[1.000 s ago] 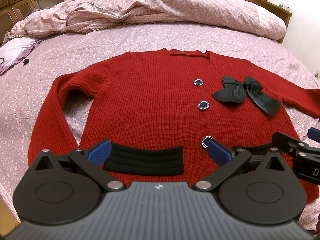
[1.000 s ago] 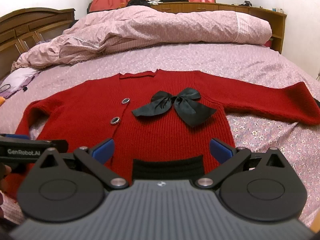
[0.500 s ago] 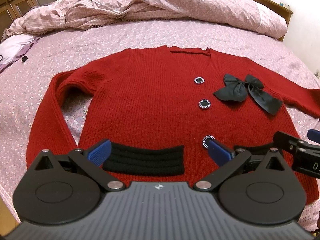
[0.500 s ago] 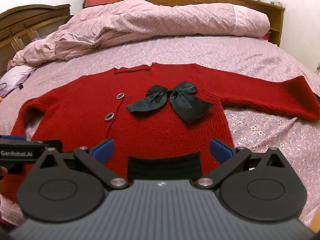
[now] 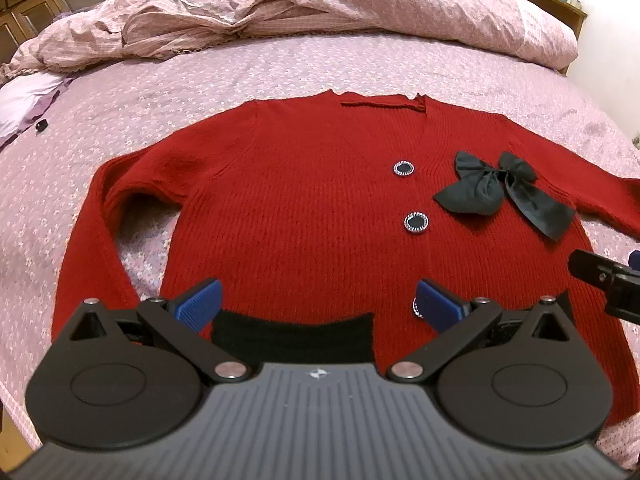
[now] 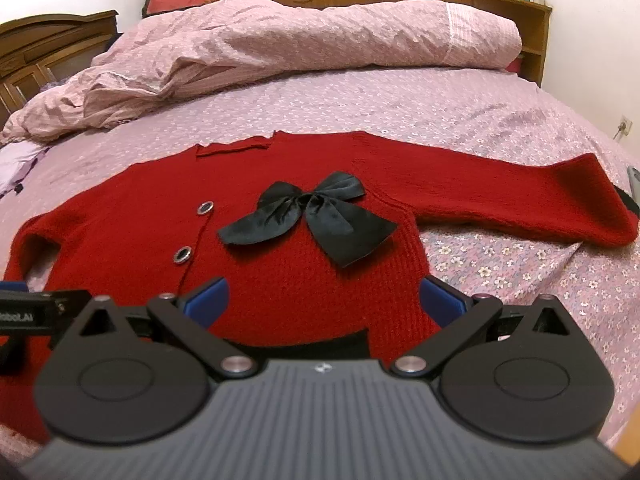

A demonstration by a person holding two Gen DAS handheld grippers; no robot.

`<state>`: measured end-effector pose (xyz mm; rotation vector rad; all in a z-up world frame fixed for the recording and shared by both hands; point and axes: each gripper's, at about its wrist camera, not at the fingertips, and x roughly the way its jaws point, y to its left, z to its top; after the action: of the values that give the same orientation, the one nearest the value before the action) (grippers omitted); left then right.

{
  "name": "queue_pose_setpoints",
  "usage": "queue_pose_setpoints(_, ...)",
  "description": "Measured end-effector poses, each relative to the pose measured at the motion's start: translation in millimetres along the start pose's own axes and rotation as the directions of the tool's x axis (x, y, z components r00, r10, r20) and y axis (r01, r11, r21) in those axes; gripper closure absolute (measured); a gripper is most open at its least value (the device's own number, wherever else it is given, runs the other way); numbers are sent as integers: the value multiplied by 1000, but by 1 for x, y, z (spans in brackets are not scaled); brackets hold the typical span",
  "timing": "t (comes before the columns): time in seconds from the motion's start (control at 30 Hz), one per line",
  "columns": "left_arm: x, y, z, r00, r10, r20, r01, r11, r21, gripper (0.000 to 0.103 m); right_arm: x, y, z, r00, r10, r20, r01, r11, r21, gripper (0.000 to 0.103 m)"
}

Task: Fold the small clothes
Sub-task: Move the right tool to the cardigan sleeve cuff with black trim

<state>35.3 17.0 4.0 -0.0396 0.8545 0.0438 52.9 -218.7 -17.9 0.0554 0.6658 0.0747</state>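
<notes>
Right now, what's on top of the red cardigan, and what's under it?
On the red cardigan: a black bow and round buttons. Under it, the floral bedsheet shows around the edges; whatever lies directly beneath the knit is covered.

The bed [image 5: 280, 80] is covered by a pink sheet with a small flower print. A red cardigan [image 5: 300, 220] lies flat on it, front side up, one sleeve bent down along the near edge and the other sleeve [image 6: 520, 204] stretched out sideways. Behind the cardigan, a rumpled pink duvet [image 6: 280, 40] is heaped across the far part of the bed. At the far left edge lies some pale lilac cloth [image 5: 20, 104], possibly a garment, with a small dark object [image 5: 40, 124] just beside it, too small to identify.
</notes>
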Motion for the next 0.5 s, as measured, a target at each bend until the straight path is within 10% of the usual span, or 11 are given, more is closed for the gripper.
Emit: queue_pose_setpoints(0.5, 50, -11, 52, 999, 4, -40, -4, 1000, 1, 0, 29, -69, 26, 993, -120, 17, 116, 982, 151, 0)
